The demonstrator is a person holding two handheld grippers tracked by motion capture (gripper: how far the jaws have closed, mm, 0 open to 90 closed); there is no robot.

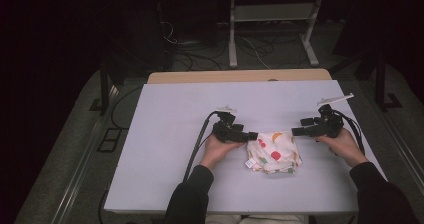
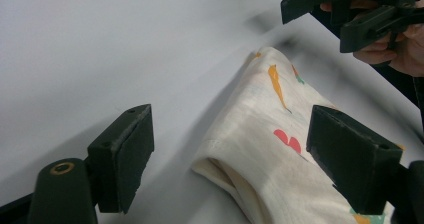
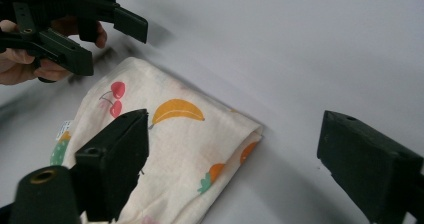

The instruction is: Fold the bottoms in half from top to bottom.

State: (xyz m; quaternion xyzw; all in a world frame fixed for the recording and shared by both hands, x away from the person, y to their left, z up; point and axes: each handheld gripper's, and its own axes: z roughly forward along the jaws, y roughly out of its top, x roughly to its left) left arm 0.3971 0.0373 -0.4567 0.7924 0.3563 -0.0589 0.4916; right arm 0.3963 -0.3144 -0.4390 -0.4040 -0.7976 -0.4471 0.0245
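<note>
With the folded cloth [image 1: 273, 151] lying released, both grippers, left [image 1: 251, 136] at its 10 o'clock and right [image 1: 297, 131] at 2, gape empty, likely withdrawing next.

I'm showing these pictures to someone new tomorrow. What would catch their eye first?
Most likely the folded cloth with its bright fruit print, lying near the front of the pale table between the person's two hands. Next come the two black tools: the left tool sits by the cloth's left corner and the right tool by its right corner, both with jaws open and holding nothing.
</note>
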